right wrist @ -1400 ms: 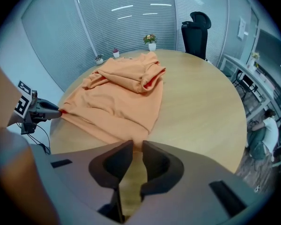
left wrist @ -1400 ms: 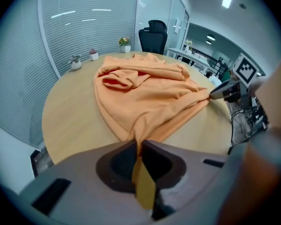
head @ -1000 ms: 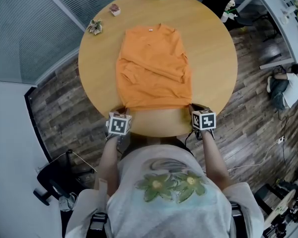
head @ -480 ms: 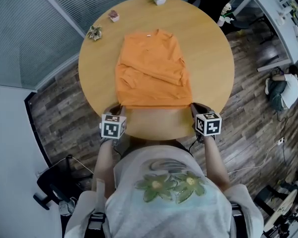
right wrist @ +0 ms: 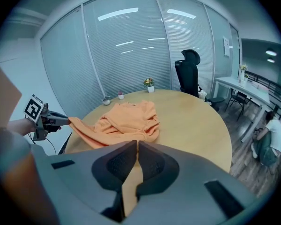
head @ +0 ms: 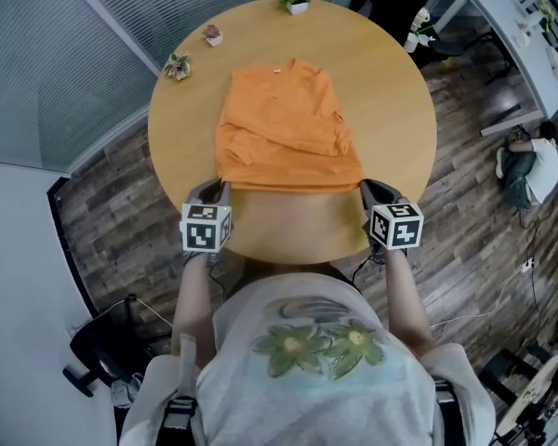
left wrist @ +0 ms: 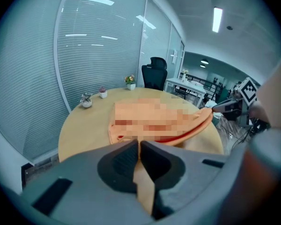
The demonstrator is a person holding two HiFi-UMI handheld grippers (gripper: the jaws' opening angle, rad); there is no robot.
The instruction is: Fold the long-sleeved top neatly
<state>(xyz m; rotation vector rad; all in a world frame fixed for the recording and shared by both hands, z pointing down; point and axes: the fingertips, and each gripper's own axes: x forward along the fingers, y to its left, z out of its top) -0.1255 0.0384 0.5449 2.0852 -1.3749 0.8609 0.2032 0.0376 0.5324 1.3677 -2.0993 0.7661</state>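
My round wooden worktop (head: 395,110) stands on plank flooring (head: 112,203) beside blind-covered glass walls (head: 65,54). The orange long-sleeved top (head: 288,124) lies on it, long axis running away from me, collar farthest. My left tool (head: 214,191) and right tool (head: 370,191) each clench a near hem corner, held raised.

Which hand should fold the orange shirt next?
Neither wins: left tool and right tool each pinch a hem corner of the orange shirt, equally placed. Both should probably carry it toward the collar.
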